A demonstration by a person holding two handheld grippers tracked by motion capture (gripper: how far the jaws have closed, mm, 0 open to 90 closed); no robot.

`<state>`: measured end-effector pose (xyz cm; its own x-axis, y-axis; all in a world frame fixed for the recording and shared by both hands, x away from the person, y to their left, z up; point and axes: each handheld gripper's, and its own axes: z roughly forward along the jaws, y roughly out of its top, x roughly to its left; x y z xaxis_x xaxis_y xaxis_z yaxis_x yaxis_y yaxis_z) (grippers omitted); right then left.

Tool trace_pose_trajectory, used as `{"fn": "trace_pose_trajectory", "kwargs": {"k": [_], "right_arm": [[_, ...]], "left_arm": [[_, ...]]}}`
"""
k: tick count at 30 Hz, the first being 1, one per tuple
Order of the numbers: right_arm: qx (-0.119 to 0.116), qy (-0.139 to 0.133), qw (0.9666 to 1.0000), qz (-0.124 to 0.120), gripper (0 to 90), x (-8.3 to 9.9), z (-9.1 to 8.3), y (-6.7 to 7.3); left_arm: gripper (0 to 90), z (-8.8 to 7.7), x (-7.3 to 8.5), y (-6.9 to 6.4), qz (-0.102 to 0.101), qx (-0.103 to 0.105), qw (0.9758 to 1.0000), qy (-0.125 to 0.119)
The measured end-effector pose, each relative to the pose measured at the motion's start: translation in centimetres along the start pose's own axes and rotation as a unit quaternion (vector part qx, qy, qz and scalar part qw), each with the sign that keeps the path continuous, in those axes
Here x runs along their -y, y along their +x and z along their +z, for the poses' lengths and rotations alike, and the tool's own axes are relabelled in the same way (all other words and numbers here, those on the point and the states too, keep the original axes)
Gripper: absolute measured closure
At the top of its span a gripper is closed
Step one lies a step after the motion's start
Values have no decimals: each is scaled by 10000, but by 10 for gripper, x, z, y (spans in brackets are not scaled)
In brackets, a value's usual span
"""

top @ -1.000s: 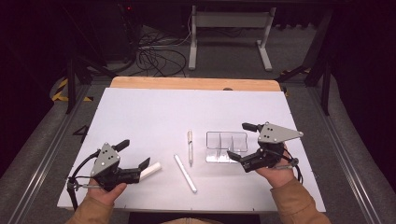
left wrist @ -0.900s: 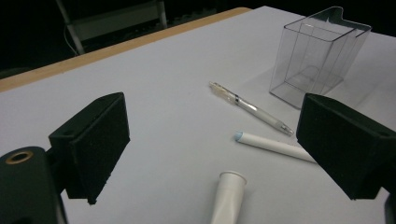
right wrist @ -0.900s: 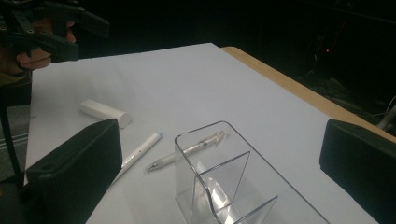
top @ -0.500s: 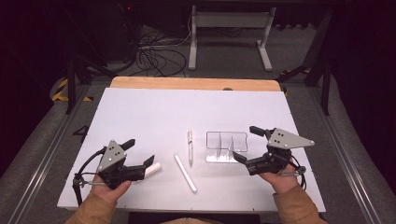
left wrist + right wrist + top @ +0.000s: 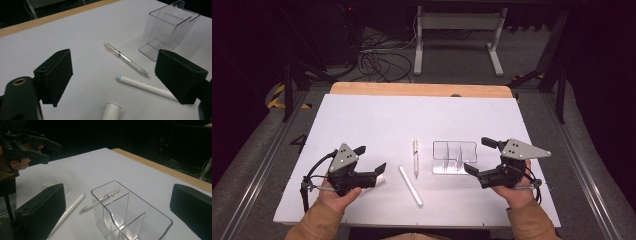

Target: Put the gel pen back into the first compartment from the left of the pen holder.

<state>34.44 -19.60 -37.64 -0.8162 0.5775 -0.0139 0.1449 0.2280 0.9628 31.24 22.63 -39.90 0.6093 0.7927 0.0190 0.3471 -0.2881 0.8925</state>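
Clear plastic organizer [image 5: 455,157] with dividers is my landmark here, sitting upright on the white surface [image 5: 377,120]. Just left of it lies a see-through pen [image 5: 415,156], not touching it, and a white marker [image 5: 410,185] lies a bit further left and nearer the person, at a slant. Well left of the organizer is a short white tube [image 5: 378,180], right by the tips of the left hand-held gripper [image 5: 373,159]. In the left gripper view that tube [image 5: 111,110] lies between the two black jaws, which stand wide and aren't pressing on it; they've just been closing a little. The right hand-held gripper [image 5: 478,156] hovers just right of the organizer, jaws wide apart, holding nothing.
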Motion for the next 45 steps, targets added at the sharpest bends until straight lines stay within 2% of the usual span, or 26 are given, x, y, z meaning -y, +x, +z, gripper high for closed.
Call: {"fn": "trace_pose_trajectory", "kwargs": {"k": [2, 6, 8, 11, 12, 17, 20, 23, 28, 35, 37, 40, 42, 43, 45], "right_arm": [[17, -104, 9999, 21, 8, 0, 0, 1], [327, -200, 9992, -138, 35, -3, -1, 5], [321, -140, 9991, -234, 24, -3, -2, 8], [266, -134, 9990, -347, 32, -4, -3, 9], [311, -136, 9988, -365, 46, -4, -3, 9], [388, -126, 9986, -342, 75, -4, -5, 8], [417, -72, 9985, -357, 79, -5, -6, 6], [401, 16, 9989, -256, 95, -4, -6, 5], [549, 115, 9981, -266, 97, -4, -7, 5], [669, 206, 9974, -187, 120, -3, -9, 2], [706, 238, 9971, -155, 125, -2, -9, 2], [731, 280, 9967, -196, 131, -2, -8, 1], [710, 292, 9968, -206, 139, -2, -8, 2], [700, 298, 9969, -210, 142, -2, -7, 2], [708, 300, 9968, -225, 146, -2, -7, 3]], "left_arm": [[155, 3, -3, -2, 7, 13, 10000, 14], [170, 7, -8, -6, 81, -6, 10000, 29], [172, 9, -10, -8, 43, 45, 10000, 10], [175, 12, -13, -10, 96, 61, 9999, 58], [174, 13, -14, -11, 110, 52, 9999, 66], [174, 20, -18, -14, 80, 36, 9999, 111], [174, 26, -20, -17, 38, 32, 9998, 200], [176, 31, -23, -18, 63, -13, 9996, 289], [198, 42, -26, -21, -1, -78, 9989, 473], [218, 61, -31, -24, -89, -92, 9960, 890], [219, 66, -32, -24, -188, -17, 9946, 1020], [219, 72, -34, -23, -404, 146, 9910, 1270], [221, 76, -36, -23, -524, 183, 9886, 1398], [227, 77, -37, -22, -499, 161, 9882, 1441], [233, 81, -38, -22, -683, 232, 9851, 1559]]}}
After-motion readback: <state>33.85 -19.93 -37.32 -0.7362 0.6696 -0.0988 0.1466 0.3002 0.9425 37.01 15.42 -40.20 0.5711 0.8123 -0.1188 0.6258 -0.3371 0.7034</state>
